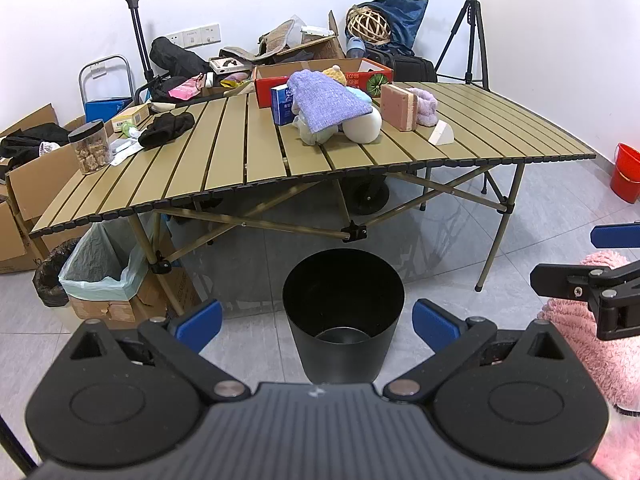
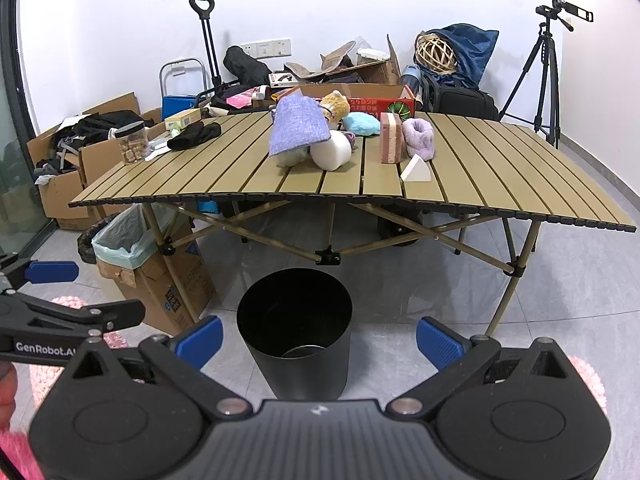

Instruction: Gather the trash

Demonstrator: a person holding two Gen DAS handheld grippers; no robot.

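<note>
A black round bin [image 1: 343, 316] stands on the floor in front of a slatted folding table [image 1: 256, 176]; it also shows in the right wrist view [image 2: 295, 332]. The table [image 2: 480, 184] carries a purple cloth [image 1: 326, 101], a white rounded object [image 1: 363, 126], a pink block [image 1: 398, 107], a white wedge [image 1: 441, 133], a black cloth [image 1: 166, 128] and a jar [image 1: 90, 146]. My left gripper [image 1: 318, 324] is open and empty, above and behind the bin. My right gripper [image 2: 319, 340] is open and empty, also behind the bin, and appears at the right edge of the left wrist view [image 1: 584, 264].
A cardboard box lined with a pale green bag [image 1: 102, 276] stands under the table's left end. Boxes and clutter fill the left side and back wall. A tripod [image 1: 474, 32] stands back right, a red bucket [image 1: 626, 172] at far right. A pink rug [image 1: 600, 344] lies underfoot.
</note>
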